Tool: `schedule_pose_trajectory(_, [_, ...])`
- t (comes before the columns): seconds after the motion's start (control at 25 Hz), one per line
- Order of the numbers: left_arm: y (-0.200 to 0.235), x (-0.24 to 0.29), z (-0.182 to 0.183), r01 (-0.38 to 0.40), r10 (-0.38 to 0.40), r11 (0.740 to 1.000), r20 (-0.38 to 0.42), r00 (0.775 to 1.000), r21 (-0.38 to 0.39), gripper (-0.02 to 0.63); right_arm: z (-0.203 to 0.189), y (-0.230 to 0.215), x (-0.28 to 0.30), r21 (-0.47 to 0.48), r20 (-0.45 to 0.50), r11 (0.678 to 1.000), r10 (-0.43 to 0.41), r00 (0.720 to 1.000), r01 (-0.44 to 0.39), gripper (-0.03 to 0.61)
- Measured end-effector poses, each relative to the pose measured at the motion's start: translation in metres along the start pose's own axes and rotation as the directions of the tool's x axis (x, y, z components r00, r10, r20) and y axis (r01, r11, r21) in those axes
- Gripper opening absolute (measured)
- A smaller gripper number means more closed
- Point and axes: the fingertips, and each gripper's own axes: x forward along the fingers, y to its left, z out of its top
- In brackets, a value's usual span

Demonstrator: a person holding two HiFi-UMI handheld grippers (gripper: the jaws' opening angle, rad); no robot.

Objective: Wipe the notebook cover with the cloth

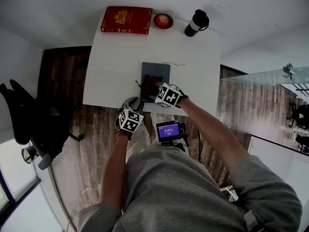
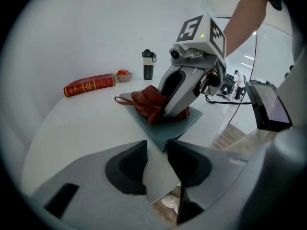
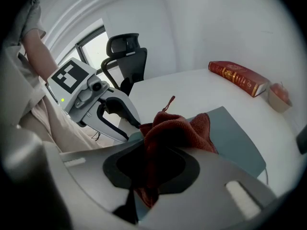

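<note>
A grey notebook lies on the white table close to its near edge. A dark red cloth is bunched on the cover's near part. My right gripper is shut on the cloth and holds it down on the notebook; the fabric fills the space between its jaws. My left gripper is at the notebook's near corner, by the table edge. Its jaws are a little apart, with bare table showing between them. From there the right gripper stands on the cloth.
A red book, a small bowl with a red fruit and a black bottle line the table's far edge. A black office chair stands left of the table. A small screen device hangs at the person's chest.
</note>
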Motion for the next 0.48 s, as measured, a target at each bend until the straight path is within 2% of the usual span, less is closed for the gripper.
schedule_pose_trajectory(0.48, [-0.001, 0.0, 0.0, 0.003, -0.003, 1.0, -0.002, 1.0, -0.003, 0.13, -0.006, 0.031, 0.005, -0.014, -0.016, 0.998, 0.065, 0.998, -0.065, 0.072])
